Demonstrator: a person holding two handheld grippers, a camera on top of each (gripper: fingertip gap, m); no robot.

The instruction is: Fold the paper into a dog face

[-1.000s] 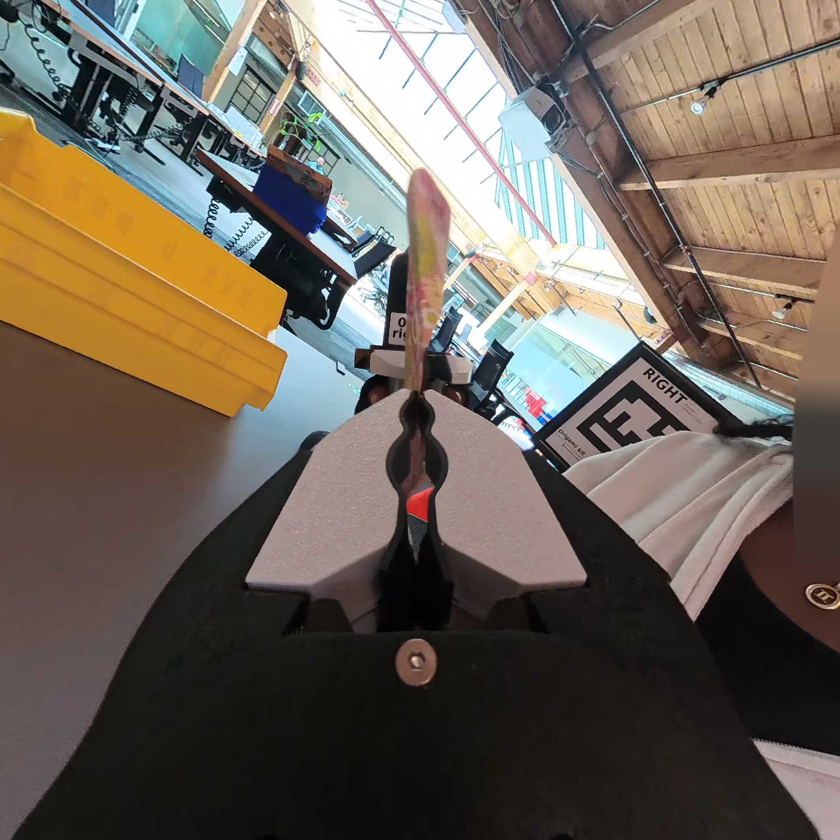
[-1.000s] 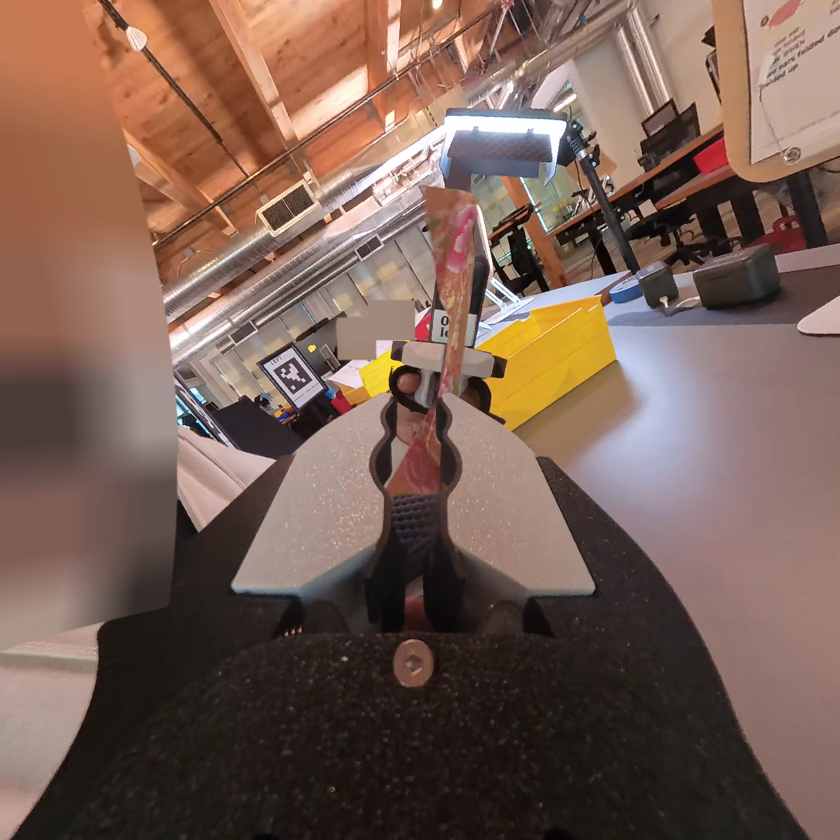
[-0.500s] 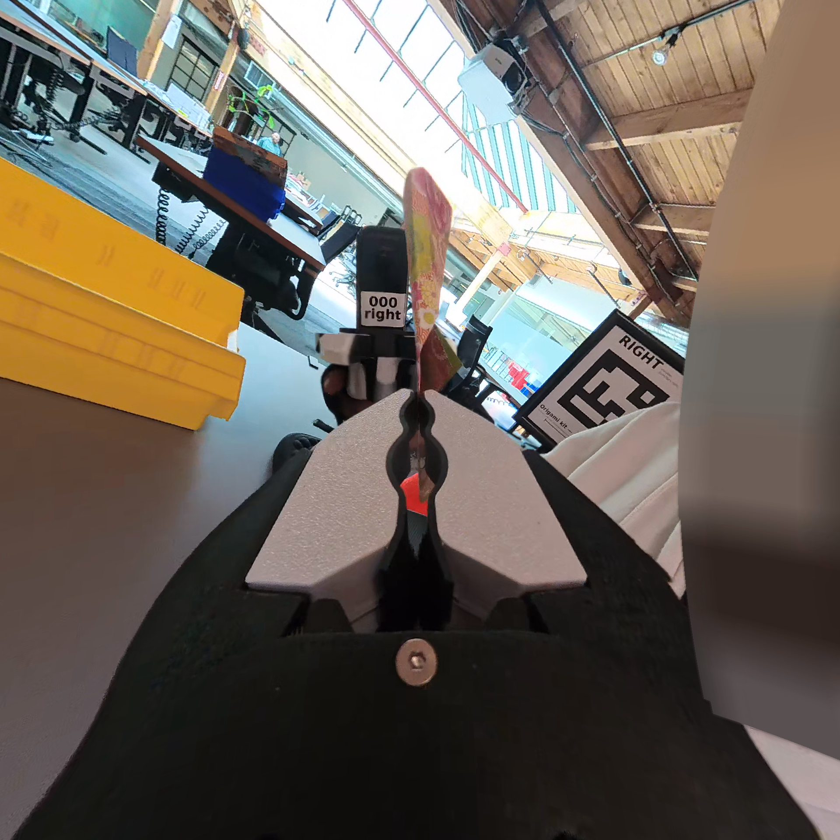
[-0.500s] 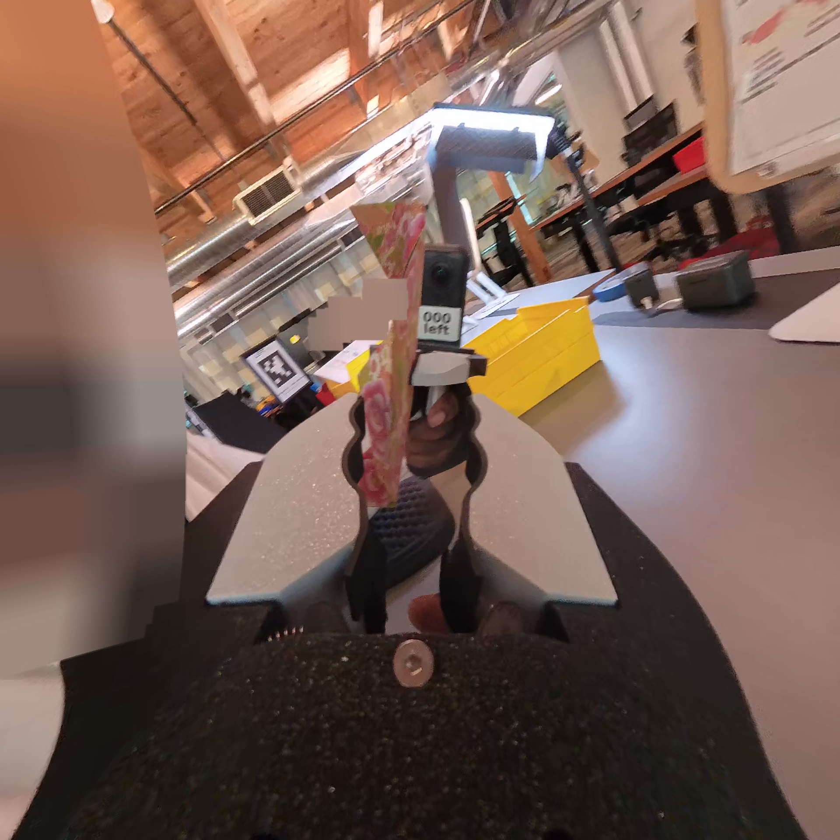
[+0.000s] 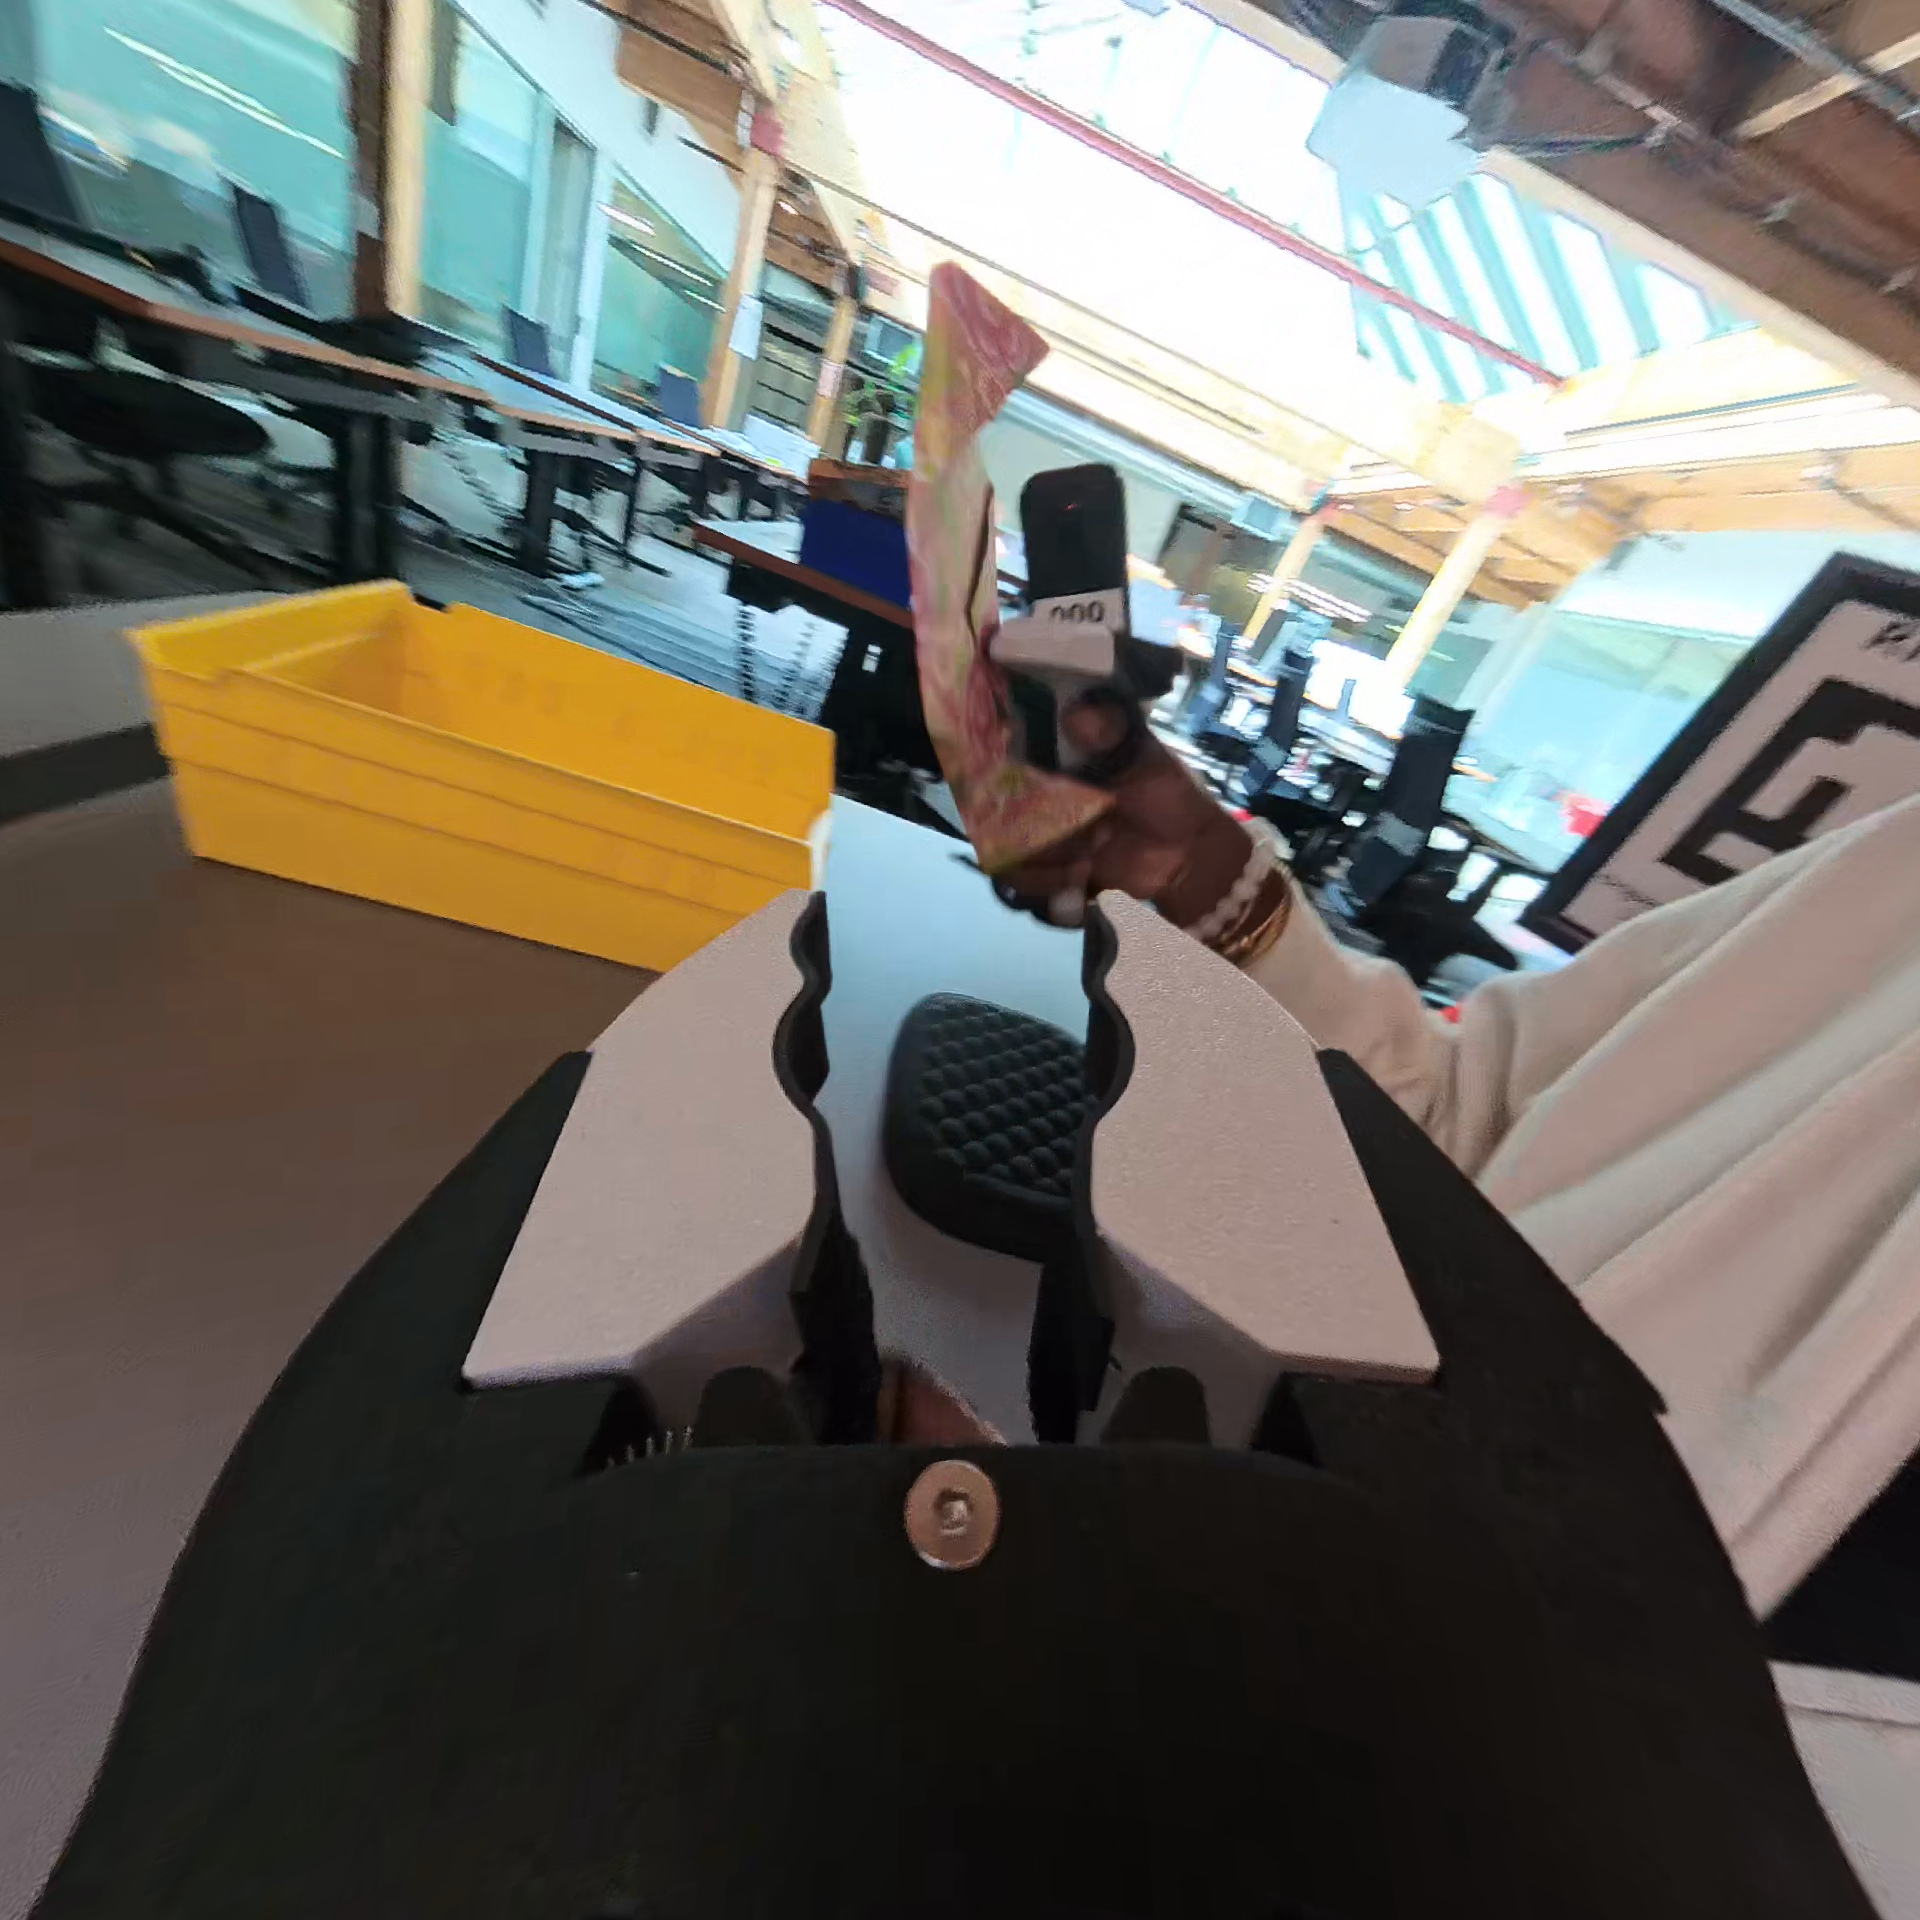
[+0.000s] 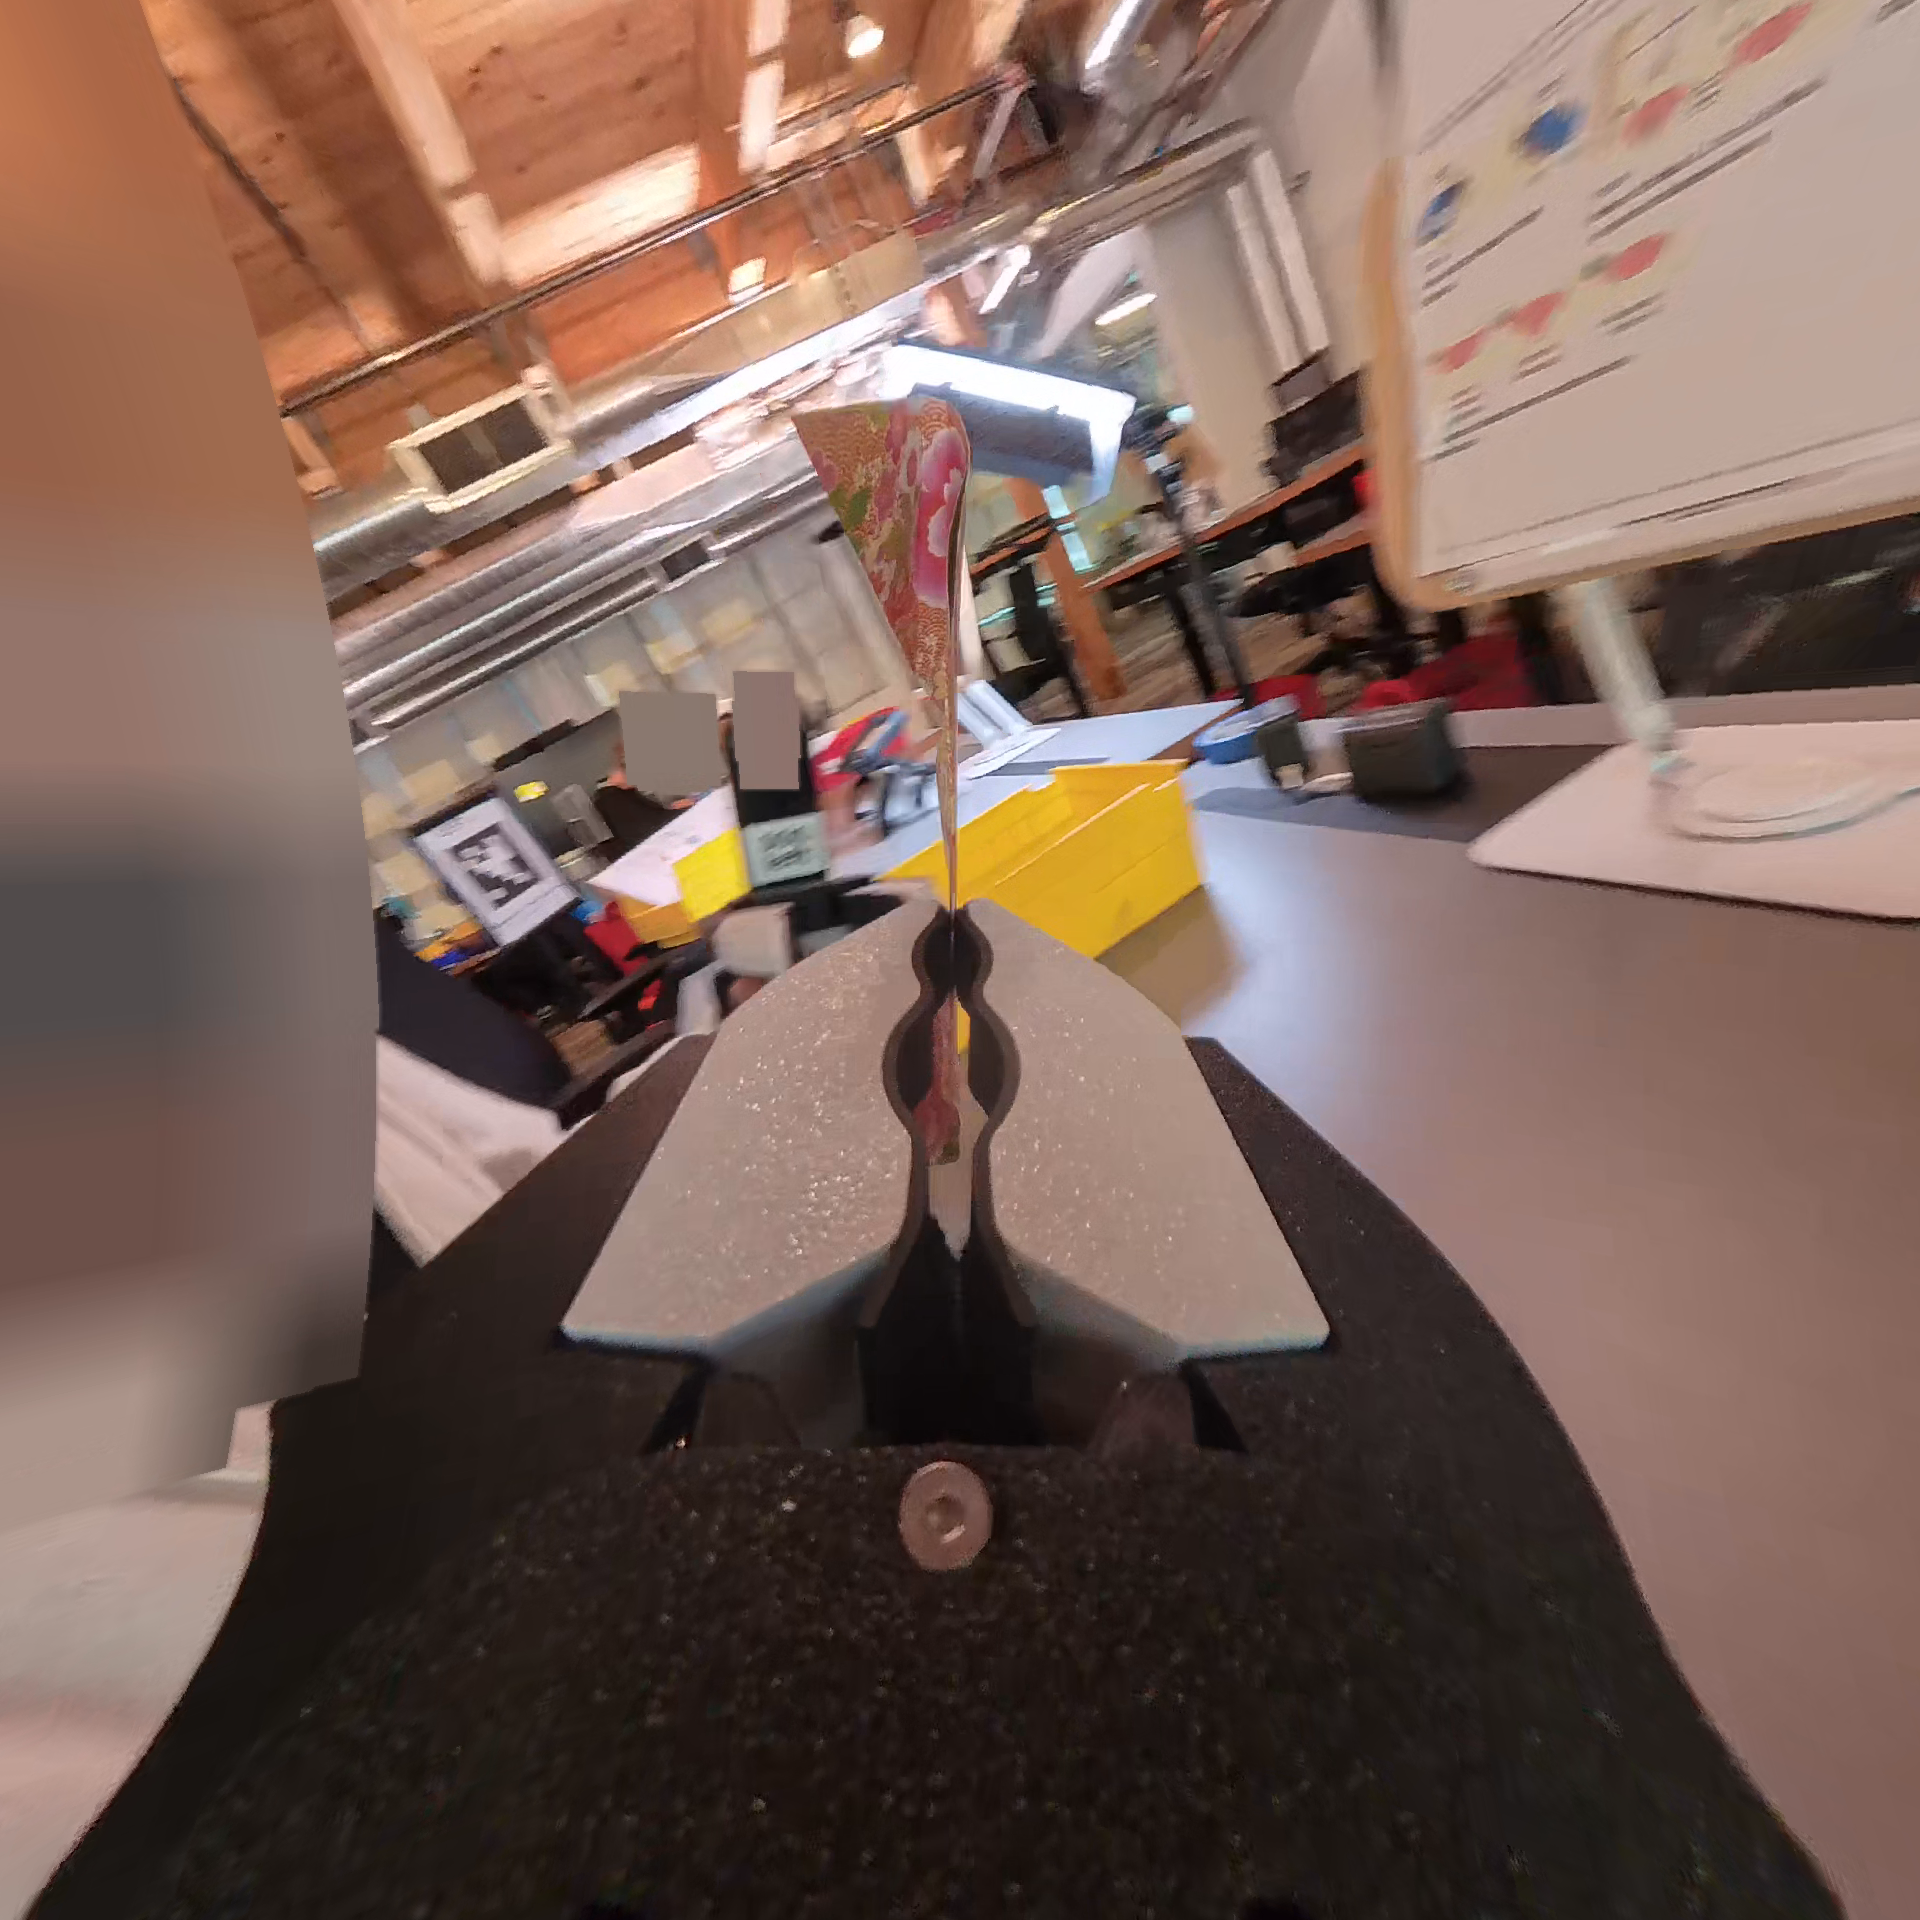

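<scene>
The folded paper (image 6: 914, 540), pink and green with a flower pattern, stands upright and edge-on in my right gripper (image 6: 951, 914), whose jaws are shut on its lower part above the dark table. In the left wrist view the same paper (image 5: 966, 582) shows held up in the air by the other gripper, beyond my own fingertips. My left gripper (image 5: 951, 914) is open and holds nothing; only the table and a black textured pad (image 5: 987, 1112) show between its fingers.
Stacked yellow trays (image 5: 468, 748) stand on the table at the left, also in the right wrist view (image 6: 1081, 852). A board on a white stand (image 6: 1662, 312) rises at the right. A person's cream sleeve (image 5: 1610, 1091) reaches in. A black-and-white marker sign (image 5: 1787, 758) stands at the right. Some 12 cm of space lies between my two pairs of fingers.
My left gripper let go of the paper, opened and drew back. My right gripper opened, moved along the paper and shut on it again; it alone holds the paper now.
</scene>
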